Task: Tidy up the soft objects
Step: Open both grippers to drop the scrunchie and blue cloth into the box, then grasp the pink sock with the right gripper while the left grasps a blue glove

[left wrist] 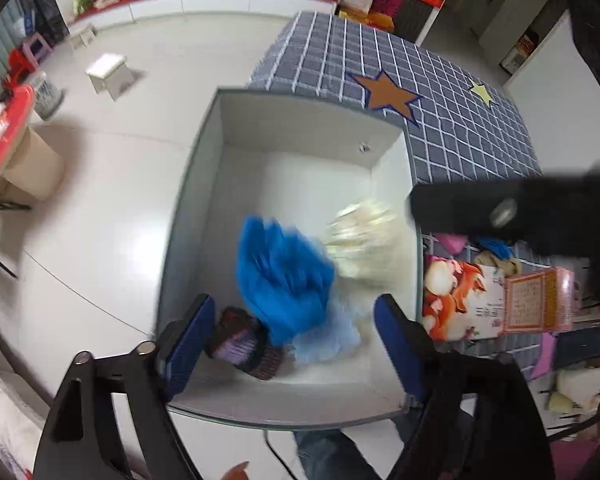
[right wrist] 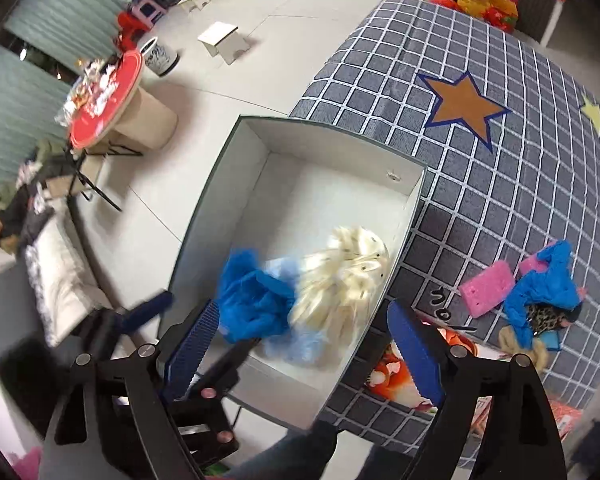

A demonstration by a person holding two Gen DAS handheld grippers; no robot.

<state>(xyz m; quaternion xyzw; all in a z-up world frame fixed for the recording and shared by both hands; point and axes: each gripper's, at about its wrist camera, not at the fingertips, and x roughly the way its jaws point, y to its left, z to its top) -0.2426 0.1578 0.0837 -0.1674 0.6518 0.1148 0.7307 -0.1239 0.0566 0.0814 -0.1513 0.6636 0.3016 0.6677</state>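
Blue cloth [left wrist: 284, 276], blurred, lies in the white box [left wrist: 300, 128] just ahead of the left claw [left wrist: 296, 344], whose two blue pads stand wide apart with nothing pressed between them. Beside the left pad of that claw sits a dark knitted piece [left wrist: 244, 344], and a pale blue bit of fabric [left wrist: 328, 340] lies between the pads, lower in the box. Ahead and to the right of the left claw is a cream fluffy thing [left wrist: 364, 240], also blurred. The right claw [right wrist: 304, 348] is likewise spread wide and grips nothing; the same blue cloth [right wrist: 252, 304] and cream fluffy thing [right wrist: 340, 284] show between its pads, inside the box [right wrist: 332, 140]. To the right of this claw, on the grey checked cloth [right wrist: 480, 208], lie a pink sponge [right wrist: 486, 290], another blue garment [right wrist: 548, 284] and a leopard-print piece [right wrist: 544, 316], well apart from the box. Just by the right pad is an orange printed carton [right wrist: 396, 376].
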